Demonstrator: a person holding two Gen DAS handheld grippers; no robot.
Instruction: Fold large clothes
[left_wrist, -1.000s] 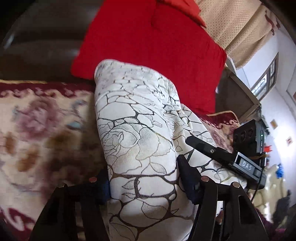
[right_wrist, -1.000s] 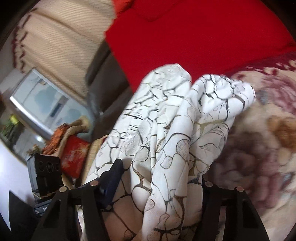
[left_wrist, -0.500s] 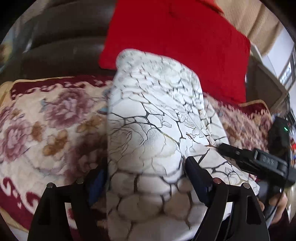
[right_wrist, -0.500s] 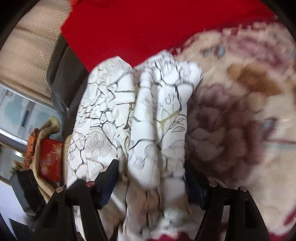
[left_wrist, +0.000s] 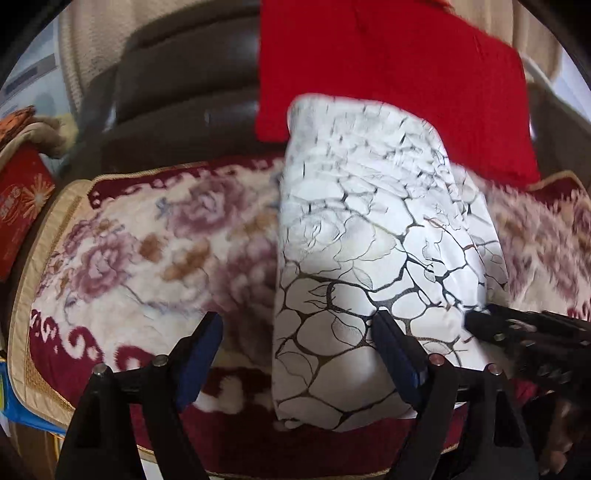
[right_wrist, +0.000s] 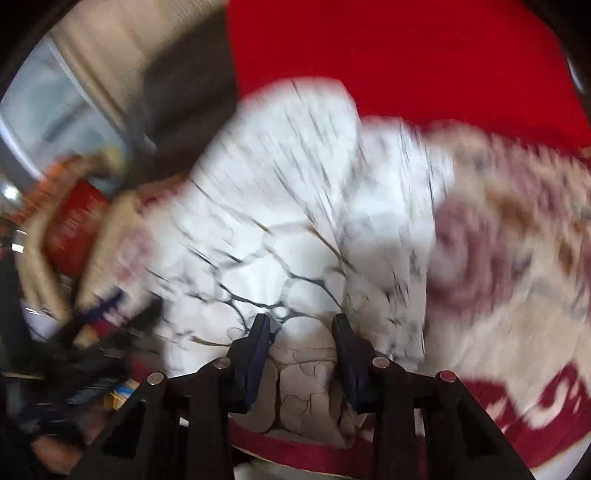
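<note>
A folded white garment with a black crackle and rose print (left_wrist: 373, 236) lies on a floral cushion cover (left_wrist: 140, 243), its far end against a red pillow (left_wrist: 391, 70). My left gripper (left_wrist: 299, 339) is open, its fingers wide apart over the garment's near left edge. In the blurred right wrist view the garment (right_wrist: 295, 206) fills the middle, and my right gripper (right_wrist: 301, 328) is shut on its near edge. The right gripper also shows in the left wrist view (left_wrist: 524, 332), at the garment's right side.
A dark brown sofa back (left_wrist: 177, 96) rises behind the cushion. A red box (left_wrist: 18, 199) stands at the far left. A beige curtain (right_wrist: 110, 66) and a window are at the left in the right wrist view.
The garment has come down flat onto the cushion. My left gripper has opened and let it go. Both grippers have pulled back toward the near edge; the right one has narrowed on the cloth.
</note>
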